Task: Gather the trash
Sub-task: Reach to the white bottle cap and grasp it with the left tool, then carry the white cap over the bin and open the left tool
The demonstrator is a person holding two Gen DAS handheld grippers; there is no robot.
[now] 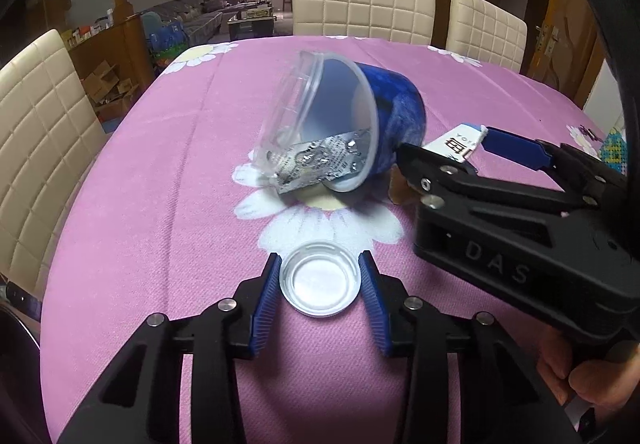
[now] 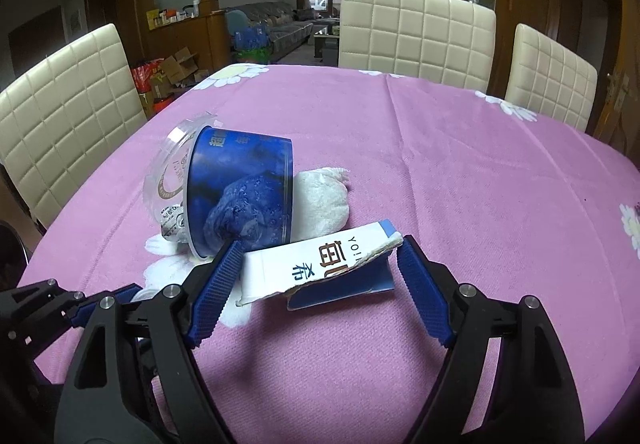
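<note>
Trash lying mid-surface: left hand-held gripper [image 1: 320, 276] straddling clear lid [image 1: 319, 282] (contact unclear); right hand-held gripper [image 2: 320, 256] released, bracketing torn carton [image 2: 320, 264] for pickup.

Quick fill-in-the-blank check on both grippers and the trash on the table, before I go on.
1. The left gripper has a small clear ____ between its fingers.
2. The blue cup lies on its ____.
3. A silver pill sheet sticks out of the cup's ____.
4. The right gripper is open around a torn ____.

Missing words: lid; side; mouth; carton
</note>
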